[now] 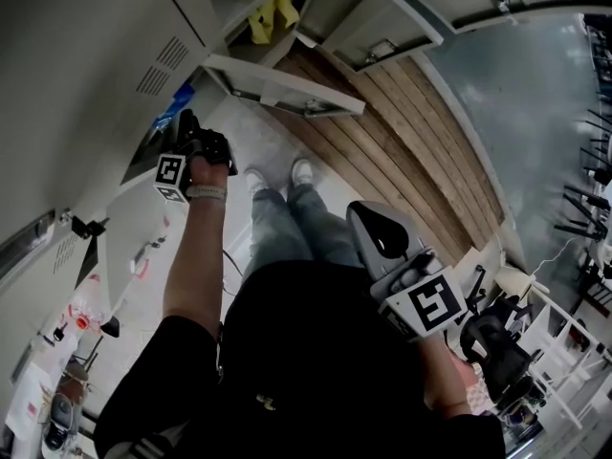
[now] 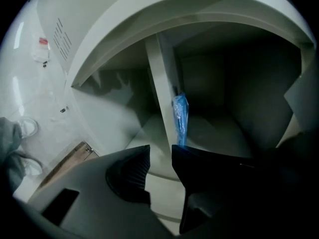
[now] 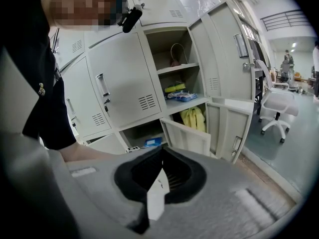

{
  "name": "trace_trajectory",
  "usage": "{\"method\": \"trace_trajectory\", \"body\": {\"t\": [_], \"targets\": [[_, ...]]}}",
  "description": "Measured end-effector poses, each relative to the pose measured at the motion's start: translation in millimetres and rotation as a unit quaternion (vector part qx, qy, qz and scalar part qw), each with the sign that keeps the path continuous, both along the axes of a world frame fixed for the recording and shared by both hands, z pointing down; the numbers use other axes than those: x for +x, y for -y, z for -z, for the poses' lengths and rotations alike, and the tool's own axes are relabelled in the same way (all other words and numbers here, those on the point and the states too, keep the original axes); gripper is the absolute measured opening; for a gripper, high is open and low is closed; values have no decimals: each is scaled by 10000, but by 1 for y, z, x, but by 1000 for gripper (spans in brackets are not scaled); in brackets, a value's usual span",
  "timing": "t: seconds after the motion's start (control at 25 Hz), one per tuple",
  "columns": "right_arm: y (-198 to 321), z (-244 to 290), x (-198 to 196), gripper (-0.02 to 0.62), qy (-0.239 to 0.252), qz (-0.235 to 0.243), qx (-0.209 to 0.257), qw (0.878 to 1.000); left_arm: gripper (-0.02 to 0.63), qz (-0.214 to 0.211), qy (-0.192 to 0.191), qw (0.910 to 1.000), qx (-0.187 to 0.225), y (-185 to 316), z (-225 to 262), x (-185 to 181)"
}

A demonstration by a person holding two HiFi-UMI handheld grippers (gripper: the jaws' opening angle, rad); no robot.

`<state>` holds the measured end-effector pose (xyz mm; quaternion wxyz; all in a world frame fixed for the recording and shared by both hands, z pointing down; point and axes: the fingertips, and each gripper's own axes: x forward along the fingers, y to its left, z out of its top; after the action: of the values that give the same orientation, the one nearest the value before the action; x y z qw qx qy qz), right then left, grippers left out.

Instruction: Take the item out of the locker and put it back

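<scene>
A blue plastic packet (image 2: 180, 116) stands on edge inside a low grey locker compartment (image 2: 219, 133), leaning on its pale side wall. My left gripper (image 2: 160, 156) is open at the compartment's mouth; the packet is just past the right jaw tip and nothing sits between the jaws. From the head view, the left gripper (image 1: 186, 124) reaches down into the locker beside the blue packet (image 1: 178, 103). The right gripper (image 1: 365, 210) hangs shut near my body, holding nothing I can see. In the right gripper view its tips (image 3: 160, 151) meet, and the packet (image 3: 153, 142) shows far off.
An open locker door (image 1: 287, 84) juts out over the floor near my feet. A tall locker beside it stands open with a yellow cloth (image 3: 192, 117) and shelf items. Wooden floor boards (image 1: 402, 132) run to the right. A white office chair (image 3: 276, 108) stands farther right.
</scene>
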<state>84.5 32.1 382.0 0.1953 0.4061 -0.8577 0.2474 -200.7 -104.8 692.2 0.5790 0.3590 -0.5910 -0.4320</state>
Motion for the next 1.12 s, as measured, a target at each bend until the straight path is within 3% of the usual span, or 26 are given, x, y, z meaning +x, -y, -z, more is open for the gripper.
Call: {"method": "trace_trajectory", "body": {"t": [0.56,0.84,1.12], "targets": [[1,0,-1,-3,5,-21,-20,10000,149,292,137,9993,174,29,9,-30],[4,2,-5,-3,29,-4,14,10000,149,214,120,9996,124,28,10,-27],[6,5,-11,-3,94,104,64,9999,149,-192,97,9997,65,8,14,-2]]}}
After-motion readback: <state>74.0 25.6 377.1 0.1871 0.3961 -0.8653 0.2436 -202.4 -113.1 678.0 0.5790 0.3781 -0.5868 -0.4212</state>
